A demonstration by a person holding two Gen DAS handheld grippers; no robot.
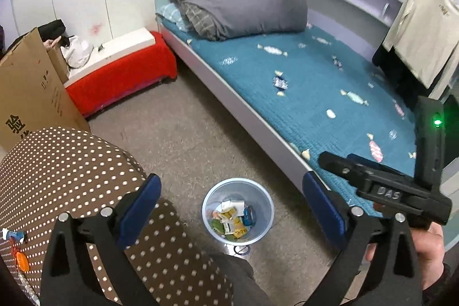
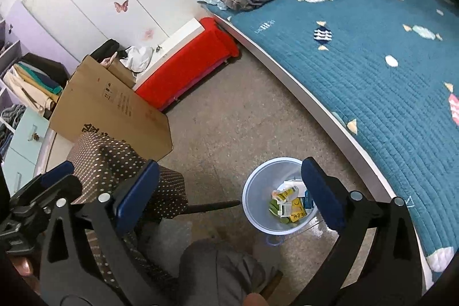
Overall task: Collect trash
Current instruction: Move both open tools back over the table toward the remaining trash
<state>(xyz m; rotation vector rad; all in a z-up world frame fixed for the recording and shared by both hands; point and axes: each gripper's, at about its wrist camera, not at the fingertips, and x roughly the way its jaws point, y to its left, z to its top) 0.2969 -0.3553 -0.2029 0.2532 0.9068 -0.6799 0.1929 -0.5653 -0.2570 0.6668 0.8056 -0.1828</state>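
Note:
A pale blue trash bin stands on the floor beside the bed. Several crumpled wrappers in yellow, green, white and blue lie inside it. My left gripper hangs above the bin with its blue-padded jaws wide apart and nothing between them. In the right wrist view the bin sits low and right of centre, its trash partly hidden behind the right finger. My right gripper is open and empty too. Its black body shows at the right edge of the left wrist view, held by a hand.
A bed with a teal candy-print quilt and folded grey duvet fills the right. A red-covered bench, a cardboard box and a brown polka-dot seat stand left. A grey-trousered knee is below.

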